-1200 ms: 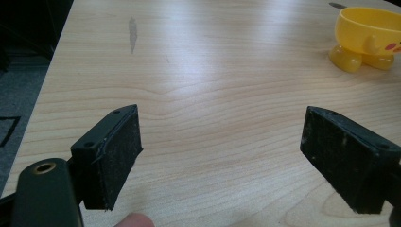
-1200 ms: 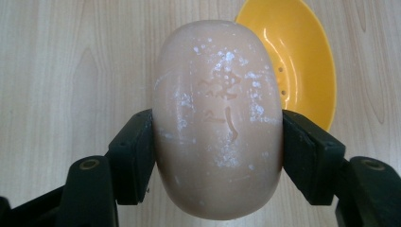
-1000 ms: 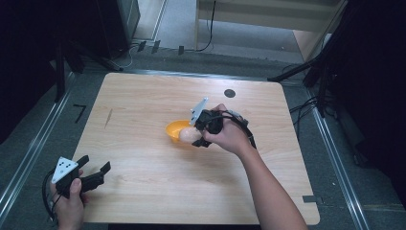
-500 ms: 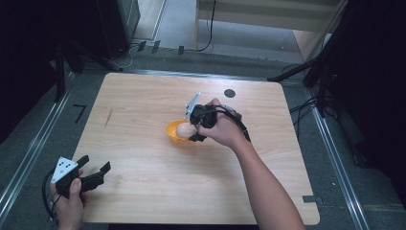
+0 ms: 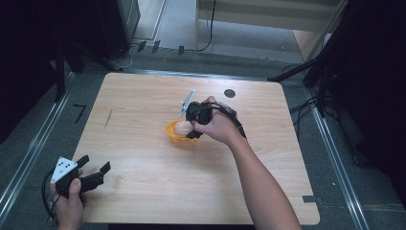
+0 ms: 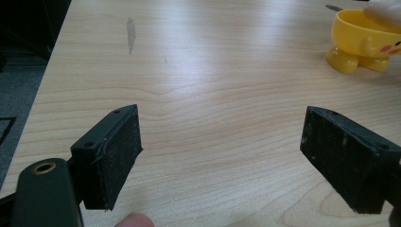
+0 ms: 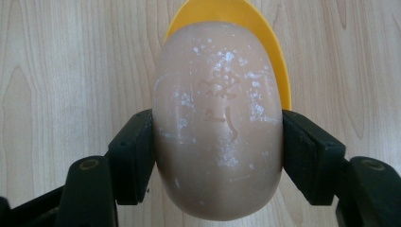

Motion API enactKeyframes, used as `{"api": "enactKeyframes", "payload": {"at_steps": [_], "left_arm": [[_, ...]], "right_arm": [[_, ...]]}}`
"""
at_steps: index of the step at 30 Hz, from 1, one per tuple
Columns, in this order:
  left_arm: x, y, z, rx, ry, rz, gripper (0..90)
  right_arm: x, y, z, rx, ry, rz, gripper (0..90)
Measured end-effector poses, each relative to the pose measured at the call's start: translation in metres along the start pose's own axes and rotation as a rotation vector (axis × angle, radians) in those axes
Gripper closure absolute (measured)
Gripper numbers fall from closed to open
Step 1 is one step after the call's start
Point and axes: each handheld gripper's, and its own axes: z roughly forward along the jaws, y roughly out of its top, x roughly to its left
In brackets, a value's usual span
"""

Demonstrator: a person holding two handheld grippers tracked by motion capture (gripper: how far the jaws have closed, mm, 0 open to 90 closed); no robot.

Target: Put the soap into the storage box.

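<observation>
Right gripper [image 7: 217, 156]: jaws pressed on both sides of the egg [image 7: 218, 118], gripping it across its middle; seen in the high view at the cup's near-right edge, held by the right hand [image 5: 218, 125].
Egg: pale, smooth, speckled with white flecks; it sits over the mouth of the cup [image 7: 246, 28], whose yellow rim shows behind and beside it. Whether its base already touches the cup's inside cannot be told.
Cup: small yellow egg cup on stubby feet [image 6: 366, 40], standing on the bench [image 5: 143, 124] near its middle.
Left gripper [image 6: 246, 156]: jaws wide apart, nothing between them; held low at the bench's near-left corner, well apart from the cup, by the left hand [image 5: 69, 203].
Risk, slip: the egg's surface looks slick and curved, and the pads hold it only at two narrow bands; a looser squeeze before it is seated would probably let it drop and roll off the cup.
Risk, crush: if it is a real egg, a harder squeeze could crack the shell.
Risk, tipping: the cup looks light and stands on small feet; a sideways push from the egg or a jaw against the rim could knock it over or slide it along the bench.
Risk, off-centre: the egg appears shifted toward one side of the rim; released there, it may lean out and fall.
Risk, no backup: nothing steadies the cup, since the left gripper is far from it.
</observation>
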Motion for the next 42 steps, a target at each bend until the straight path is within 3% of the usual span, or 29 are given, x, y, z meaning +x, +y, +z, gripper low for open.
{"api": "enactKeyframes", "payload": {"at_steps": [16, 21, 26, 42], "left_arm": [[-0.001, 0.000, 0.000, 0.001, 0.000, 0.008, 14.2], [-0.001, 0.000, 0.000, 0.002, 0.000, 0.008, 14.2], [-0.001, 0.000, 0.000, 0.000, 0.001, 0.006, 14.2], [-0.001, 0.000, 0.000, 0.000, 0.004, 0.010, 14.2]], "right_arm": [[-0.006, -0.002, 0.008, 0.014, 0.013, 0.011, 33.4], [-0.005, -0.002, 0.012, 0.020, 0.020, -0.012, 32.9], [-0.005, -0.002, 0.003, -0.057, 0.026, -0.001, 30.6], [0.004, -0.010, -0.010, -0.077, 0.009, 0.008, 31.2]]}}
